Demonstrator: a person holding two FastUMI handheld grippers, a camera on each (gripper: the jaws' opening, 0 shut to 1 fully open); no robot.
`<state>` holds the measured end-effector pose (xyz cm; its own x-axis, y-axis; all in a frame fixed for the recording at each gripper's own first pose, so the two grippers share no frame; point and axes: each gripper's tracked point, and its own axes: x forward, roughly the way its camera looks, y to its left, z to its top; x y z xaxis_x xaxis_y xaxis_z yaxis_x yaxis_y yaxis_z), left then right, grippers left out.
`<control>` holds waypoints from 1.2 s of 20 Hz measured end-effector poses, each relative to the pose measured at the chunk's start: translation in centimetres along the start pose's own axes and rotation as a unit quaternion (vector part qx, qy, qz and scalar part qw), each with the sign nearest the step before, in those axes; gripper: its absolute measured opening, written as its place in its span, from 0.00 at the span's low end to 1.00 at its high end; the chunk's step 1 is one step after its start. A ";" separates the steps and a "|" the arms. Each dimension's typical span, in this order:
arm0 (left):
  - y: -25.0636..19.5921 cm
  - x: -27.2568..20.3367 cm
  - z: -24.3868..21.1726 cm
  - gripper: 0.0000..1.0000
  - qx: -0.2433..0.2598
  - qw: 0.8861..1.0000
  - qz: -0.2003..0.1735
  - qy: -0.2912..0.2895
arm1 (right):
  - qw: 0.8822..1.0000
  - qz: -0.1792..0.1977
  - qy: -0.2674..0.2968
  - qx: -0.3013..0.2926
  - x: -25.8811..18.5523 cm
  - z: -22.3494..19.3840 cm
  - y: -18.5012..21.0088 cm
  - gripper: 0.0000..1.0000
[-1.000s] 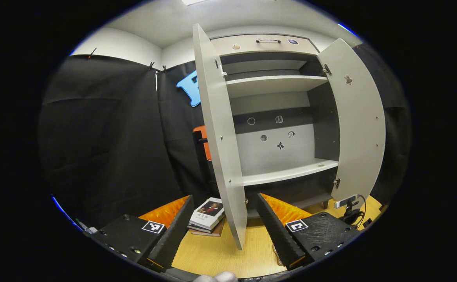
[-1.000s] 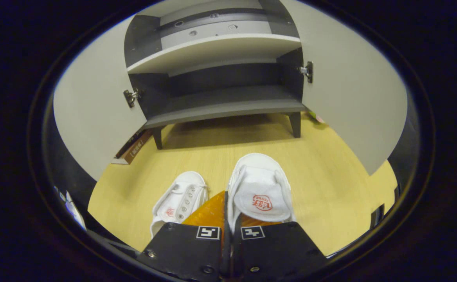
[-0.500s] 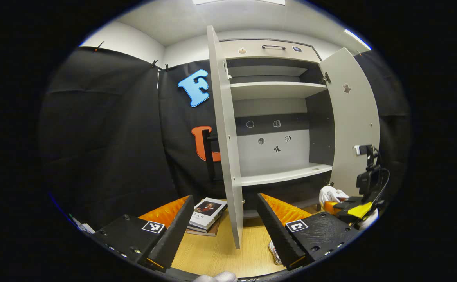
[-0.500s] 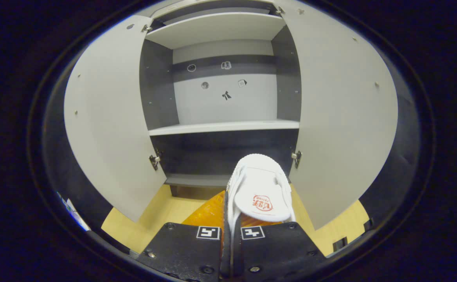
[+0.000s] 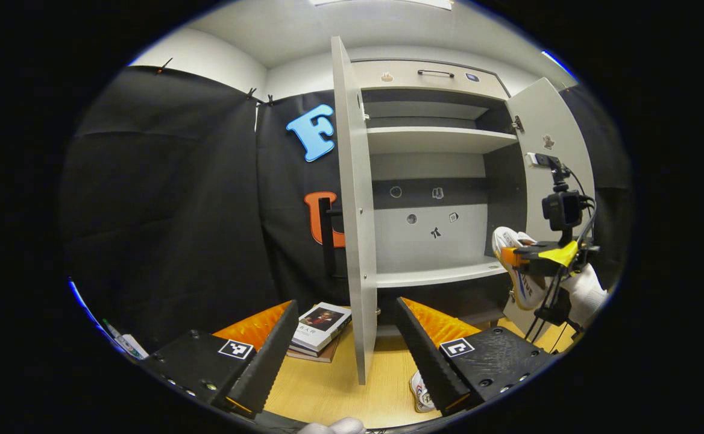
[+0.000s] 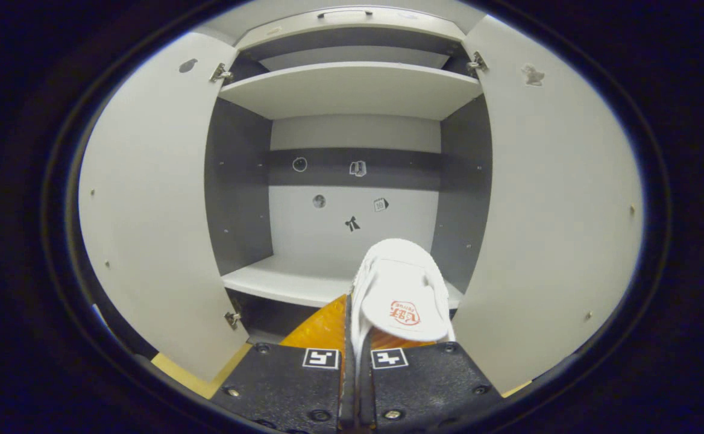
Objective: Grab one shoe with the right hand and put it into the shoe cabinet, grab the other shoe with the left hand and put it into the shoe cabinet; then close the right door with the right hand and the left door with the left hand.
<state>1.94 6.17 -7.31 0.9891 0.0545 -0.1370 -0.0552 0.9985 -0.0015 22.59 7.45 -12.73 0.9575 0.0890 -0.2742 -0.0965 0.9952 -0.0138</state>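
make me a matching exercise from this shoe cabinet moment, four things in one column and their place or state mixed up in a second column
Things
1. held shoe
2. other shoe
3. left gripper
4. books

Places or states
A. stacked on the floor beside the open left door
B. lying on the floor in front of the cabinet
C. open, holding nothing
D. clamped in the right gripper, raised before the middle shelf

Pairs: 1-D, 2-B, 3-C, 4-A
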 end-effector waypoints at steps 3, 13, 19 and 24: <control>0.1 0.1 0.4 0.97 -0.006 1.000 0.014 0.002 | 1.000 0.005 0.003 -0.010 4.0 1.7 -0.5 0.06; -0.5 2.0 0.9 0.96 -0.013 0.998 0.062 0.021 | 0.995 0.028 0.091 -0.030 17.0 0.1 0.0 0.07; -1.1 2.5 1.4 0.96 -0.014 0.998 0.065 0.019 | 0.981 0.037 0.187 -0.022 19.5 -2.6 0.4 0.07; -1.5 1.8 2.2 0.96 -0.001 0.998 0.061 0.006 | 0.978 0.017 0.207 -0.013 19.3 -3.1 -0.3 0.16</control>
<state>4.14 4.79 -5.35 0.9734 0.1754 -0.1477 -0.1754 0.9844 0.0136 40.26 8.72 -20.96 0.7620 0.0932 -0.6408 -0.1388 0.9901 -0.0211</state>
